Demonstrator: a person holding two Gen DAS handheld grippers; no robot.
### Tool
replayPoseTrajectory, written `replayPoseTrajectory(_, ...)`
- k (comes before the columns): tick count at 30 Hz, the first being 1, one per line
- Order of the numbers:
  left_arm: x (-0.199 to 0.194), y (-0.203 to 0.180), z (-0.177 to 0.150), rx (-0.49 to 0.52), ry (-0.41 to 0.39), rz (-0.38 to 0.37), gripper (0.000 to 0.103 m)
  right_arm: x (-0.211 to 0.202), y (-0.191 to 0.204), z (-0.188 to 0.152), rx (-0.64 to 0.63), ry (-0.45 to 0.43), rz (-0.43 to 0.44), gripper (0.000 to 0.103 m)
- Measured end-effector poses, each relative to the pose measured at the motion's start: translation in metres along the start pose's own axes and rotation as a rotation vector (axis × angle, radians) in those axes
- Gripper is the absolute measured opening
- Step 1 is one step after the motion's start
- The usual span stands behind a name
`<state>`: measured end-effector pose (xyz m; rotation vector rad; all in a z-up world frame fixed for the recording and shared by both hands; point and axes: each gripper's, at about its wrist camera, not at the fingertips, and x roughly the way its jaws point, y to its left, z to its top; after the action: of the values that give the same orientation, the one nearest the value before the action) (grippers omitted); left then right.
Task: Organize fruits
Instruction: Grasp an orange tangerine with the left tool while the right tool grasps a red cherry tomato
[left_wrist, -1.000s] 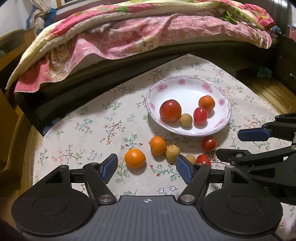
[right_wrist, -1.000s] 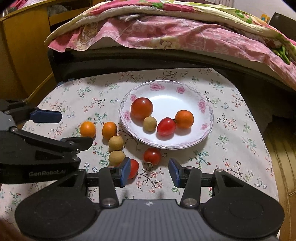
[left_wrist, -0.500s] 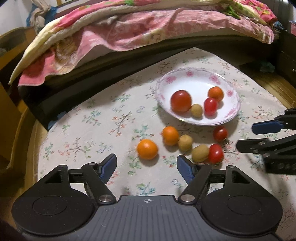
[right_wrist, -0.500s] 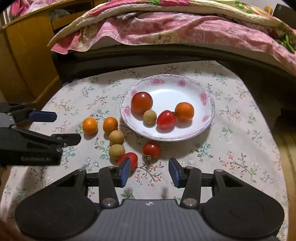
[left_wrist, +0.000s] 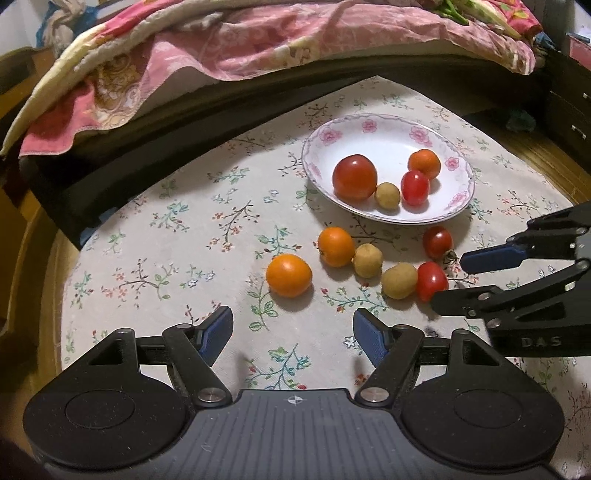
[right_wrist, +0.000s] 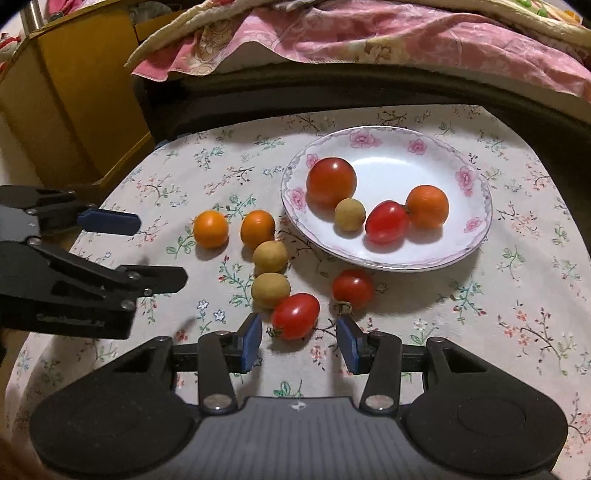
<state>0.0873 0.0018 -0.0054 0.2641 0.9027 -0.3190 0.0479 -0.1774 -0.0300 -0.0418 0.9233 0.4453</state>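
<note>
the desk (right_wrist: 535, 295), under a floral cloth, carries a flowered plate (right_wrist: 480, 236) at the far right, which already holds a big tomato (right_wrist: 331, 181), a small orange (right_wrist: 427, 206), a red cherry tomato (right_wrist: 386, 221) and a tan longan (right_wrist: 350, 214). six fruits lie loose on the cloth nearer and to the left of the plate: two oranges (right_wrist: 210, 229), two longans (right_wrist: 270, 256), and two cherry tomatoes.

the right hand-held gripper (right_wrist: 299, 341) is spread wide and empty, with the near oval cherry tomato (right_wrist: 295, 315) just beyond its blue pads (right_wrist: 252, 341), touching the nearer longan (right_wrist: 270, 290). the risk, as i judge it, is that closing from here catches only the tomato's near end, squeezing the smooth fruit forward so it rolls into the longan or the rounder tomato (right_wrist: 352, 288) with its stem. a hard pinch could also split the skin.

the left hand-held gripper (left_wrist: 291, 334) is also wide and empty, near the left orange (left_wrist: 289, 275). the two tools sit close; both reaching at once could make them collide or knock the round fruits off the desk edge.
</note>
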Motion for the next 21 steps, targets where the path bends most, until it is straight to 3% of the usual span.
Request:
replayPoseTrajectory(7, 0.004, 0.003, 0.002, -0.001, -0.025, -0.019, 0.078, 0.015, 0.002, -0.001, 0.006, 0.002, -0.011, 0.034)
replayPoseTrajectory(14, 0.027, 0.003, 0.015, 0.044, -0.09, -0.032, 0.077, 0.009, 0.001, -0.004, -0.002, 0.027, 0.007, 0.032)
replayPoseTrajectory(17, 0.038, -0.001, 0.018, 0.06, -0.083, -0.032, 0.067, 0.008, -0.002, -0.005, 0.013, 0.042, 0.018, 0.032)
replayPoseTrajectory(19, 0.045, -0.004, 0.017, 0.064, -0.057, -0.026, 0.053, 0.007, -0.005, -0.005, 0.016, 0.047, 0.018, 0.032)
replayPoseTrajectory(21, 0.05, -0.005, 0.014, 0.06, -0.038, -0.016, 0.049, 0.004, -0.008, -0.006, 0.021, 0.049, 0.015, 0.032)
